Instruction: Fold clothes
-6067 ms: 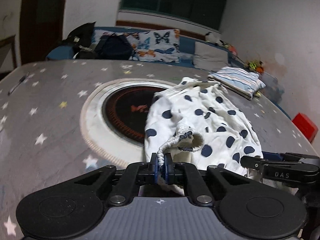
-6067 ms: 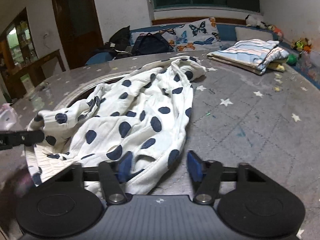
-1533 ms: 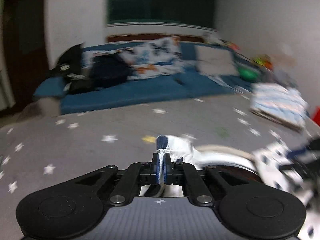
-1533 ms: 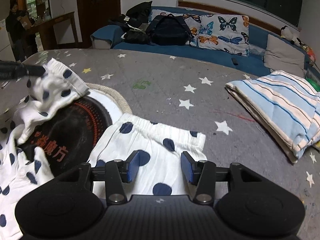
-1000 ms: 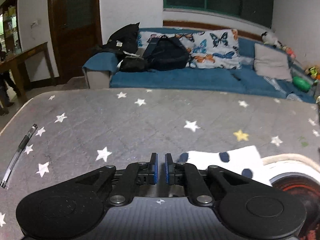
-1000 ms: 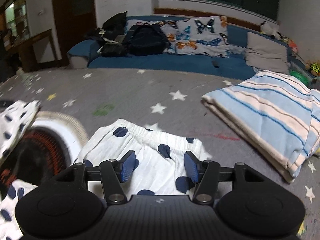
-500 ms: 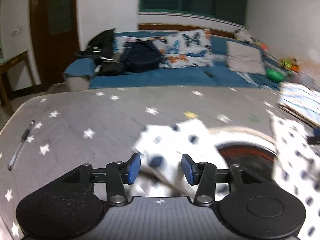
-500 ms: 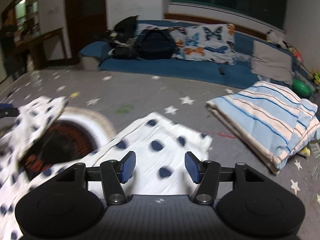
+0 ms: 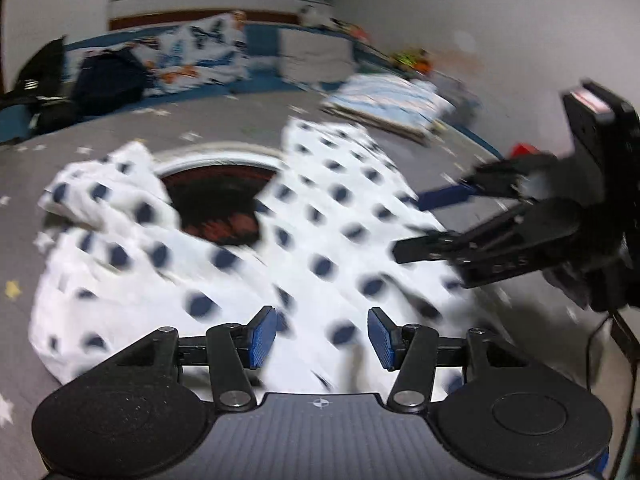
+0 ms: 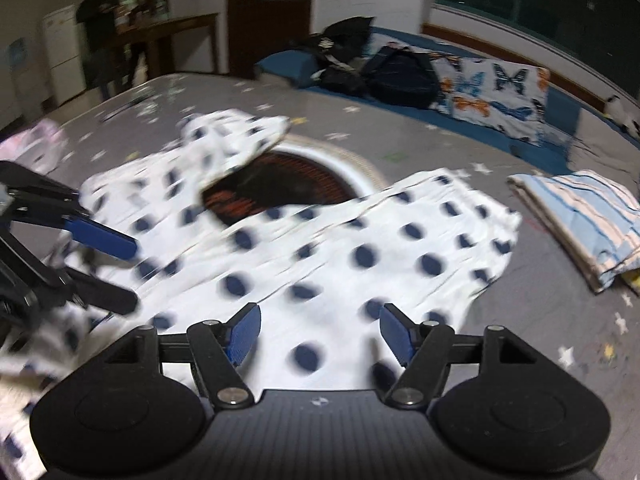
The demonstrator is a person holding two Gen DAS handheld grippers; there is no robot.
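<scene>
Grey, star-printed tabletop (image 10: 540, 312) fills both views, with a blue sofa and butterfly cushions (image 10: 492, 88) behind and a folded striped blanket (image 10: 584, 216) off to the far right. Spread across the middle lies the polka-dot garment (image 10: 360, 256), white with navy spots, draped partly over a round dark inset (image 10: 280, 184) in the table. Both views are smeared, so fine creases are hard to read.

Left gripper (image 9: 322, 334) hovers over the near edge of the cloth, fingers spread wide, nothing between them. Right gripper (image 10: 320, 334) does likewise, jaws well apart and empty, cloth directly beneath.

My read: the piece is laid out, two upper lobes pointing away, and the next fold has yet to begin. To do it well, each gripper should drop onto a near corner or hem, pinch one clean layer, and lift evenly, carrying both sides at the same pace so the edge lands straight. The risk is grabbing a bunch of loose fabric at the crumpled left side, which would skew the fold.
</scene>
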